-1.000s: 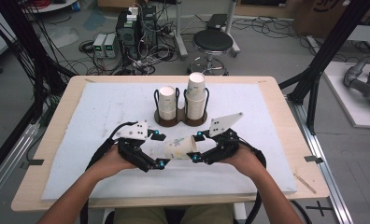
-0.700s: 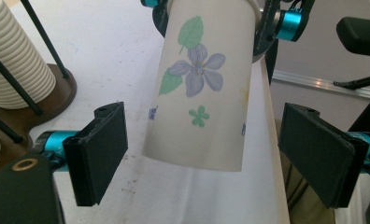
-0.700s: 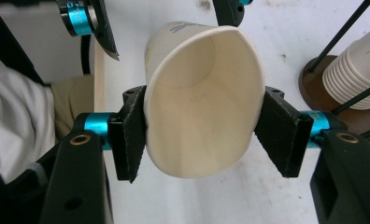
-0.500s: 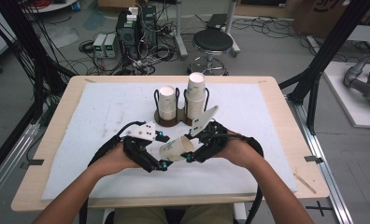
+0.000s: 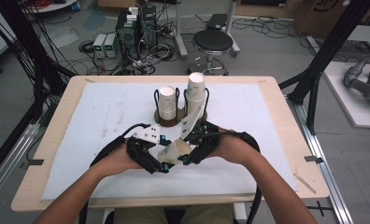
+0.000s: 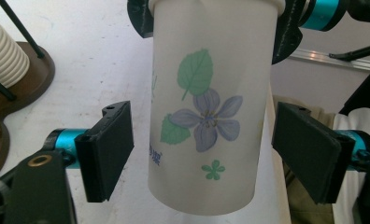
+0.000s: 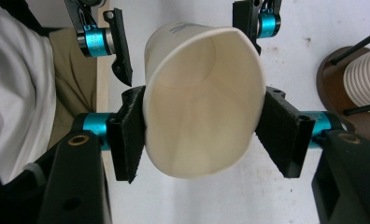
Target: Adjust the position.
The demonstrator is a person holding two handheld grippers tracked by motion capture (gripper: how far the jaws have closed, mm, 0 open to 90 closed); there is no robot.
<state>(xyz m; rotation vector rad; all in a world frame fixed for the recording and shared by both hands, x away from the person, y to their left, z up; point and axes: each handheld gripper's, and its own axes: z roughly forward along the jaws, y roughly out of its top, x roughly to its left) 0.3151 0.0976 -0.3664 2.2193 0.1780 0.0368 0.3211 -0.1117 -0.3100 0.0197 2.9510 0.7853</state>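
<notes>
The right tongs (image 7: 202,135) pinch a paper cup (image 7: 204,100) by its rim, squeezing the mouth oval. Beyond it, the left tongs (image 7: 185,35) straddle the cup's base without touching. Stacked cups (image 7: 363,77) stand at right.

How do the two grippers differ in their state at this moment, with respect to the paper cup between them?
The right gripper is shut on the paper cup, squeezing its rim slightly oval; the left gripper is open, its pads apart from the cup's sides. The right gripper holds the open end, while the left gripper stands around the closed bottom end and has just been closing. Both have black pads and teal fittings.
</notes>
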